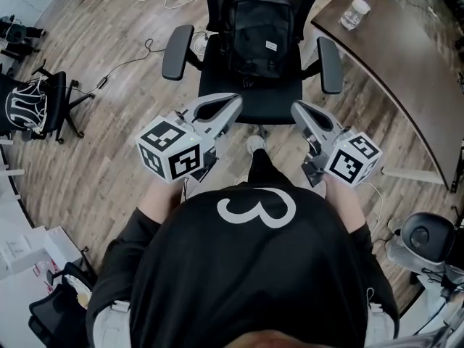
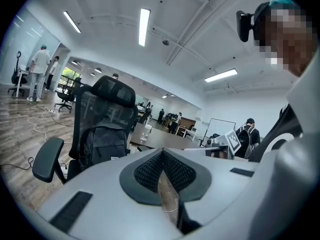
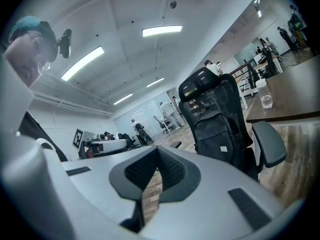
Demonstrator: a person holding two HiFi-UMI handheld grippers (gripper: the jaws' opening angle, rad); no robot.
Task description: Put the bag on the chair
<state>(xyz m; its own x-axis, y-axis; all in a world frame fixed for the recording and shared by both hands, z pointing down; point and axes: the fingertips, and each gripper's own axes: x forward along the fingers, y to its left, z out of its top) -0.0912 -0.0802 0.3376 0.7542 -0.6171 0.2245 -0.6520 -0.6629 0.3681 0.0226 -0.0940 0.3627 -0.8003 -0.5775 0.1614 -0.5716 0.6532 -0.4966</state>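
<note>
Wood floor runs under the chair, where the bag stands ahead of both grippers, propped by the backrest. The left gripper and right gripper are clenched on nothing, short of the seat. The placing looks done, so neither needs a hold.

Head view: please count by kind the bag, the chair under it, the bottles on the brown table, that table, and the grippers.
bag: 1
chair: 1
bottle: 1
table: 1
grippers: 2, the left gripper and the right gripper
Total: 6
</note>
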